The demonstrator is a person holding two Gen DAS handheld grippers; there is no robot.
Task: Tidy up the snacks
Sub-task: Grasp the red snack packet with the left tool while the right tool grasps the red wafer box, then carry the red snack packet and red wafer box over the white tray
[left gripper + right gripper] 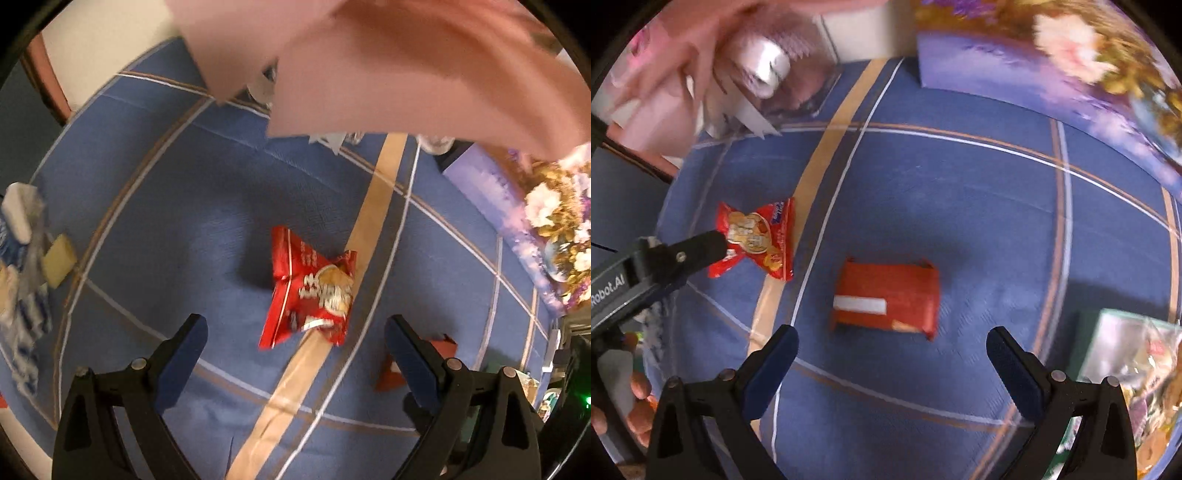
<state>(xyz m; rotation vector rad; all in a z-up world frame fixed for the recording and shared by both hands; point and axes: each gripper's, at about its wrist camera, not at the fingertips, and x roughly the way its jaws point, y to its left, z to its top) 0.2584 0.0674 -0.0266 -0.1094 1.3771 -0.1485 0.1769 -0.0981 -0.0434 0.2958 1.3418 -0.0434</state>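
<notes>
Left wrist view: our left gripper (295, 332) with fingers spread wide, nothing held, above crinkled red snack packet (310, 291) lying mid blue tablecloth (177, 206), on its tan stripe. Packet looks light, soft, slippery; we'd pinch sealed edge. Right gripper (892, 345) likewise agape over flat red biscuit pack (886, 295); stiffer, grip across narrow sides.

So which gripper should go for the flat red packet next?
Right. The right gripper is open with the flat red packet lying centred just ahead of its jaws. The left gripper is lined up on the red biscuit pouch instead.
</notes>
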